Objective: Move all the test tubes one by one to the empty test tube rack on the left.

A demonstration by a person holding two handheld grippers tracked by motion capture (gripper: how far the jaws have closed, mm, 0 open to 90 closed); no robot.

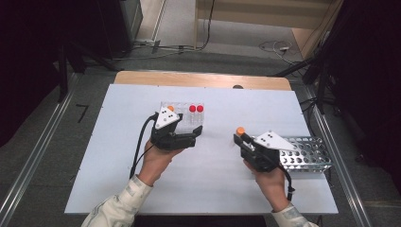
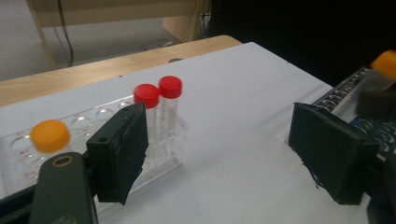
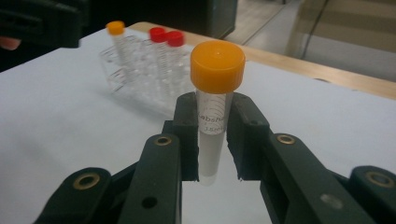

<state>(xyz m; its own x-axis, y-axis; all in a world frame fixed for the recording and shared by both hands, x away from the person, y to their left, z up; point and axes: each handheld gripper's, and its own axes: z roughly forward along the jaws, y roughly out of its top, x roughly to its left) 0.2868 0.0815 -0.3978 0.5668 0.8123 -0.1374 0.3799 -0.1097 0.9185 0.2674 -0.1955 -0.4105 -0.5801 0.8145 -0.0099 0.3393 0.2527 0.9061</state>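
My right gripper is shut on a clear tube with an orange cap, held upright above the white table just left of a metal rack. My left gripper stands open beside the front of a clear plastic rack, with nothing between its jaws. That clear rack holds one orange-capped tube and two red-capped tubes. The held tube also appears at the far right of the left gripper view.
The white tabletop lies on a wooden table with its far edge showing. The metal rack has several vacant holes. Cables lie on the floor beyond the table, and metal rails run along both sides.
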